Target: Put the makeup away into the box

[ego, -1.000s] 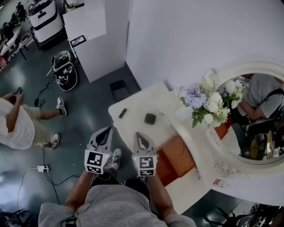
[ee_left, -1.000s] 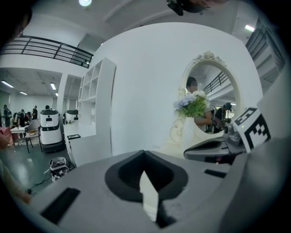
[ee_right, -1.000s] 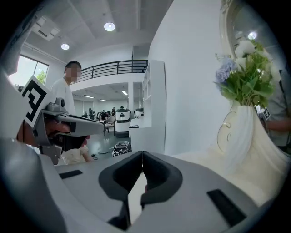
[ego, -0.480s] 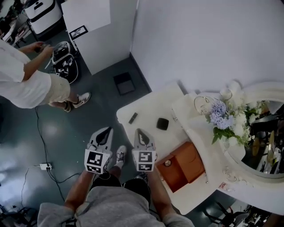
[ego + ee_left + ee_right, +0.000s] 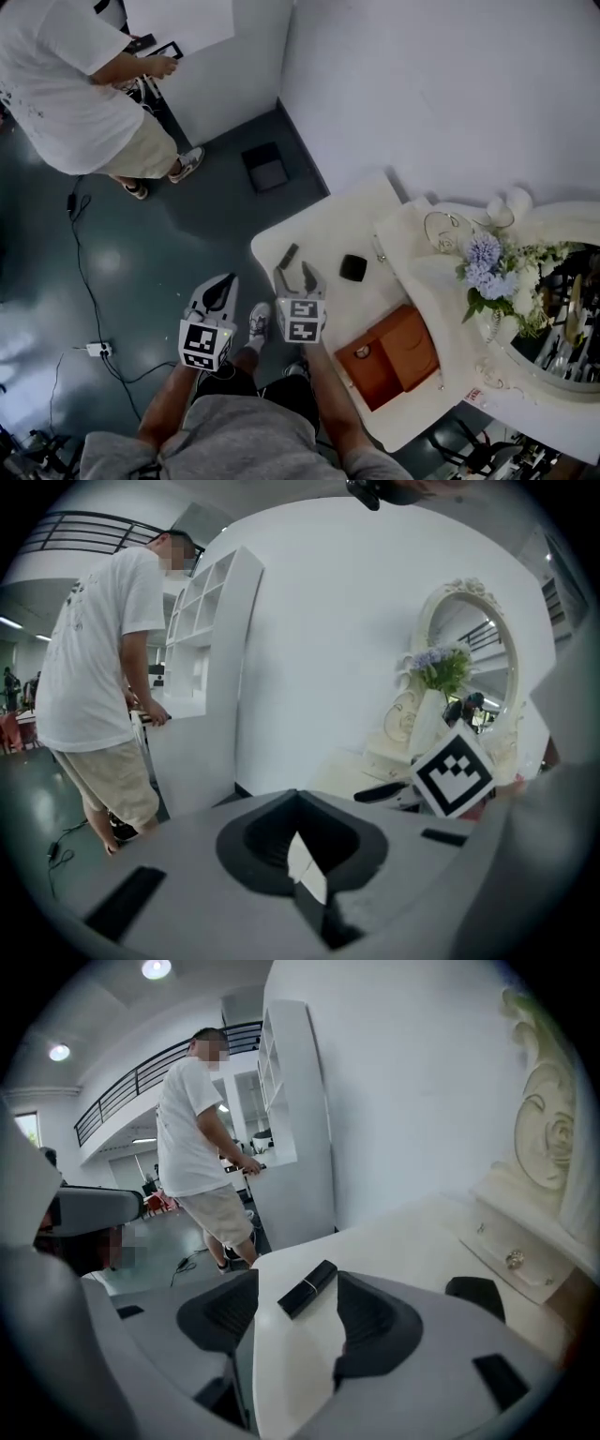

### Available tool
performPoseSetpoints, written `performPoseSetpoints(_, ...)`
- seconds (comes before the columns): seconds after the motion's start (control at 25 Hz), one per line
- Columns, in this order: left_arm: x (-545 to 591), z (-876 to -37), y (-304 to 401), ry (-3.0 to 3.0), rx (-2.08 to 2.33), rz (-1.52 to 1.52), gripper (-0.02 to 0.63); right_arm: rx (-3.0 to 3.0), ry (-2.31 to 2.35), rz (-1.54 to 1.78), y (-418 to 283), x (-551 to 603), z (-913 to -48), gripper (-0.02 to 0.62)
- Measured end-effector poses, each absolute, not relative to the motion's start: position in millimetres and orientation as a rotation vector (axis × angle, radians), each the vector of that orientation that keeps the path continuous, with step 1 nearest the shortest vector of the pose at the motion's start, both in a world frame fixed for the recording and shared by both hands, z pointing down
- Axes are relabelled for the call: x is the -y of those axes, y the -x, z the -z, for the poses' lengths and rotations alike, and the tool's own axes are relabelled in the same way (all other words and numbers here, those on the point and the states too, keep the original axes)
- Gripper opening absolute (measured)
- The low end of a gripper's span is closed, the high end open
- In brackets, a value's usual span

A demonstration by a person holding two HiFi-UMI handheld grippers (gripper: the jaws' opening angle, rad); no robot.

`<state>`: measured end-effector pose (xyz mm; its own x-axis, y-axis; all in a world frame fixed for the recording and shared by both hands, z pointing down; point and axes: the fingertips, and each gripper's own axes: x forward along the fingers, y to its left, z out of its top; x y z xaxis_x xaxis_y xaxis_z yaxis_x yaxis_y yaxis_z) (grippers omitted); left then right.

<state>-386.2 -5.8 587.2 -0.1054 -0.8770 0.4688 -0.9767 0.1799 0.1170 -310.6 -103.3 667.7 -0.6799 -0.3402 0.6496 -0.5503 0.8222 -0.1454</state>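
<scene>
Jaws of the right gripper (image 5: pixel 298 1314) are opening, with a black lipstick tube (image 5: pixel 307 1288) framed between them, untouched, in its own view. Only the head view shows the orange box (image 5: pixel 389 354), well right of that tube. The left gripper (image 5: pixel 298 855) is closed and empty.

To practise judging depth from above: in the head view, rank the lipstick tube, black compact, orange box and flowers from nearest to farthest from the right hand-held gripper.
The right hand-held gripper, jaws opening, grips nothing.
1. Lipstick tube, just ahead of its jaws.
2. Black compact, to its right on the table.
3. Orange box, lower right.
4. Flowers, far right by the mirror.
</scene>
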Motion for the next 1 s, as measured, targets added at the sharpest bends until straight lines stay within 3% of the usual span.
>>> performPoseSetpoints(0.52,13.2,-604.3,402.5,-1.708,2.006,-0.302,0.0,2.214,-0.628,-0.428,319.8,114.5,-716.2,0.258)
performPoseSetpoints(0.76,17.2,-608.2,403.2,-1.711,1.996,-0.298,0.0,2.193,-0.666,-0.346,313.1,123.5,-717.3,0.122)
performPoseSetpoints(1.0,20.9,-607.8,399.2,-1.72,1.995,-0.302,0.0,2.208,-0.623,-0.333,310.5,122.8,-720.1,0.1)
